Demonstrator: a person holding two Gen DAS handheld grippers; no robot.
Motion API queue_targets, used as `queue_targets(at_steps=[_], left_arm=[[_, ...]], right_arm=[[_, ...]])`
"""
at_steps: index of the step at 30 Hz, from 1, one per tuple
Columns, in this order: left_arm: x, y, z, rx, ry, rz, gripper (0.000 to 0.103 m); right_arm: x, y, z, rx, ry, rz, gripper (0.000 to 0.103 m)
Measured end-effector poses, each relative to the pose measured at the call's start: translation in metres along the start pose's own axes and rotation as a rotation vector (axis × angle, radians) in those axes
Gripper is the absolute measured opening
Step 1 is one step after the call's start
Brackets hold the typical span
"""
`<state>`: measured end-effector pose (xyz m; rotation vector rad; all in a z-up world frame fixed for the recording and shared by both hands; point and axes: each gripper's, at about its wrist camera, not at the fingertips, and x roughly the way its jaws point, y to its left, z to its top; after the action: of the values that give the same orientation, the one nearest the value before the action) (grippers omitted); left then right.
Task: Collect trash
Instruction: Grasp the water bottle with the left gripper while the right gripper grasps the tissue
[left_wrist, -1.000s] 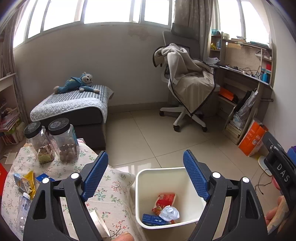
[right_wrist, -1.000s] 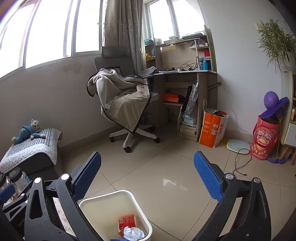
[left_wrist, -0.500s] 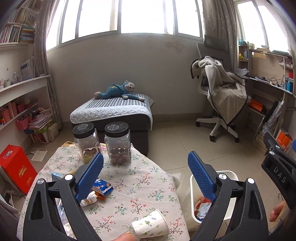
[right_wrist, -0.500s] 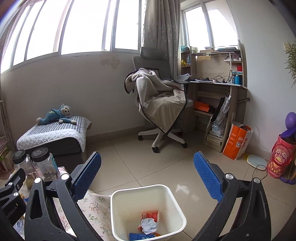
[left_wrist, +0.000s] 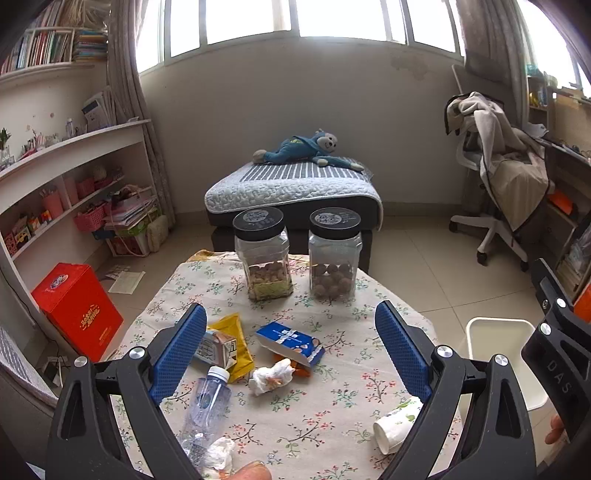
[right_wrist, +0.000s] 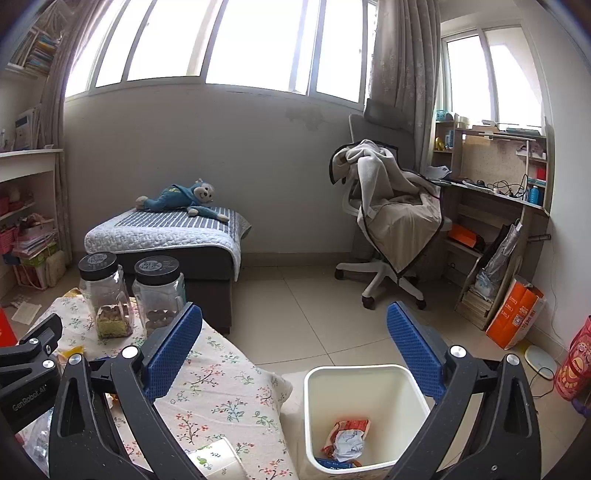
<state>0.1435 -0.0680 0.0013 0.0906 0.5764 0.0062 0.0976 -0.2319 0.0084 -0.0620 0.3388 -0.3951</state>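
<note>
My left gripper (left_wrist: 291, 332) is open and empty above the floral table (left_wrist: 332, 398). Trash lies on it: a blue-white box (left_wrist: 290, 341), a crumpled tissue (left_wrist: 271, 376), a yellow wrapper (left_wrist: 236, 343), a small carton (left_wrist: 216, 349), a plastic bottle (left_wrist: 207, 410), another tissue (left_wrist: 218, 456) and a tipped paper cup (left_wrist: 397, 430). The white bin (left_wrist: 495, 354) stands on the floor to the table's right. My right gripper (right_wrist: 295, 339) is open and empty above the bin (right_wrist: 364, 410), which holds a red wrapper (right_wrist: 347, 430) and crumpled paper (right_wrist: 349, 441).
Two black-lidded jars (left_wrist: 264, 254) (left_wrist: 334, 254) stand at the table's far edge. A red box (left_wrist: 75, 306) and shelves (left_wrist: 70, 184) are at left. A footstool with a plush monkey (left_wrist: 295, 149) is behind. A draped office chair (right_wrist: 391, 221) and desk (right_wrist: 495, 229) are at right.
My left gripper has swung left from over the bin to over the table, bringing the trash into view. My right gripper has turned slightly left and stays over the bin. Both stay open.
</note>
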Motion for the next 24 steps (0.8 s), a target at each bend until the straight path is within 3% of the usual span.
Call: queue_targets(at_steps=[6, 11, 13, 18, 24], left_arm=[[0.056, 0.056, -0.02, 0.003, 0.259, 0.079, 0.09], [0.118, 0.106, -0.059, -0.052, 0.586, 0.023, 0.09], [0.135, 0.121, -0.076, -0.098, 0.675, 0.007, 0.09], [0.165, 0.132, -0.103, -0.099, 0.785, -0.041, 0.084], [0.182, 0.128, -0.117, -0.081, 0.862, -0.141, 0.062]], right_arm=[[0.006, 0.041, -0.008, -0.056, 0.075, 0.11, 0.096], [0.018, 0.074, -0.018, -0.116, 0.186, 0.225, 0.096], [0.025, 0.086, -0.023, -0.129, 0.256, 0.293, 0.096], [0.04, 0.113, -0.043, -0.121, 0.447, 0.45, 0.096], [0.04, 0.147, -0.062, -0.207, 0.519, 0.513, 0.096]])
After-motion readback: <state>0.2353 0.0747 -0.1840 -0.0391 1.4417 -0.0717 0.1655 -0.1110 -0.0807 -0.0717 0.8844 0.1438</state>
